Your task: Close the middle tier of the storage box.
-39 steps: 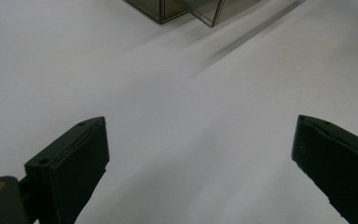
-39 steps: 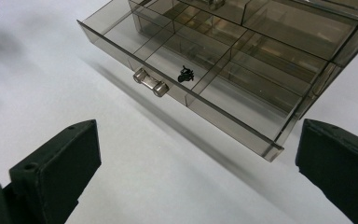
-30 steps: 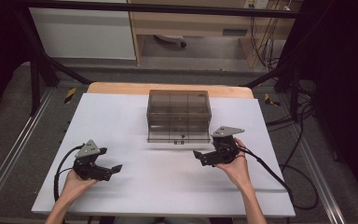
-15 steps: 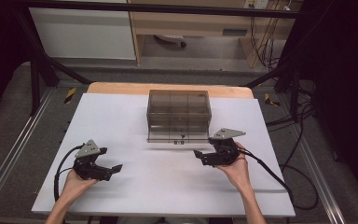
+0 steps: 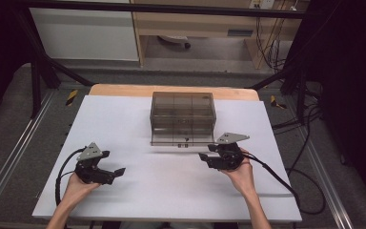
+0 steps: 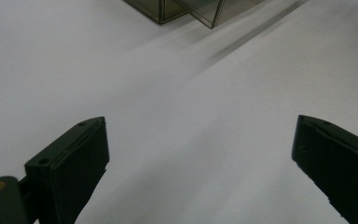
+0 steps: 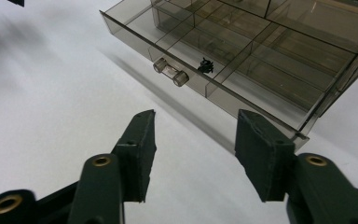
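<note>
Right hand-held gripper point(image 7: 192, 149) near right corner of smoked plastic drawer box point(image 5: 183, 114), jaws just narrowed to about half, nothing between. Drawer knob point(image 7: 170, 72) ahead, untouched. Left hand-held gripper point(image 6: 200, 158) wide open, empty, near left on table point(image 5: 124, 119). Likely sizing up for knob pull.
</note>
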`<action>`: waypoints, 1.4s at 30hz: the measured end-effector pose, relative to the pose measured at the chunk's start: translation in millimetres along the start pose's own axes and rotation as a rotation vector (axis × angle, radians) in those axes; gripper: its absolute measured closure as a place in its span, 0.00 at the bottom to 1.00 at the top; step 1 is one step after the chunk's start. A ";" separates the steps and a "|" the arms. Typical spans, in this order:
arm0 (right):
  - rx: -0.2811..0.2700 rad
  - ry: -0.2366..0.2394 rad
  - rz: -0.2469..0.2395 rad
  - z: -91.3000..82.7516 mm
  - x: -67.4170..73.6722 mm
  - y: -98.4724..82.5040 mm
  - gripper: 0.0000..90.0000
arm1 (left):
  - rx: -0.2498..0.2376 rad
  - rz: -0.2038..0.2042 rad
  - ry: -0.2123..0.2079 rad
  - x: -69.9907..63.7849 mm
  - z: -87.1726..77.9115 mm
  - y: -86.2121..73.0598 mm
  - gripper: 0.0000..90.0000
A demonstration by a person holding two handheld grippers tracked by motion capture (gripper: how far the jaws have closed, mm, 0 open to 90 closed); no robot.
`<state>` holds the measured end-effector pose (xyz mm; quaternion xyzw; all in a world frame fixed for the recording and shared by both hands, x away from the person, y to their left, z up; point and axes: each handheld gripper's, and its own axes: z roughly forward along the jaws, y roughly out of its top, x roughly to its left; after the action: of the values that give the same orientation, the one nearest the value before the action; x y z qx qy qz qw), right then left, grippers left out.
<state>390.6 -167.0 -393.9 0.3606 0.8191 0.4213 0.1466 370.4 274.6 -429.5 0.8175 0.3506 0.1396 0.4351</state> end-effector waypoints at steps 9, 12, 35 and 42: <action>0.011 0.007 0.007 3.6 1.6 -1.1 0.69 | -0.003 -0.002 0.003 0.3 -0.9 0.1 0.04; 0.015 0.006 0.008 6.0 1.6 -1.6 0.73 | -0.003 0.000 0.002 0.2 -0.9 0.1 0.04; 0.066 -0.007 0.001 21.3 3.4 -3.7 0.99 | -0.002 0.003 0.002 -0.3 -1.2 0.1 0.04; 0.075 -0.012 -0.007 26.4 4.3 -2.4 1.00 | -0.002 0.003 0.003 0.0 -1.2 0.0 0.04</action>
<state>400.8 -149.4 -411.4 0.3654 0.8346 0.3879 0.1393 369.8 275.4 -428.8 0.8174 0.3500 0.1418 0.4350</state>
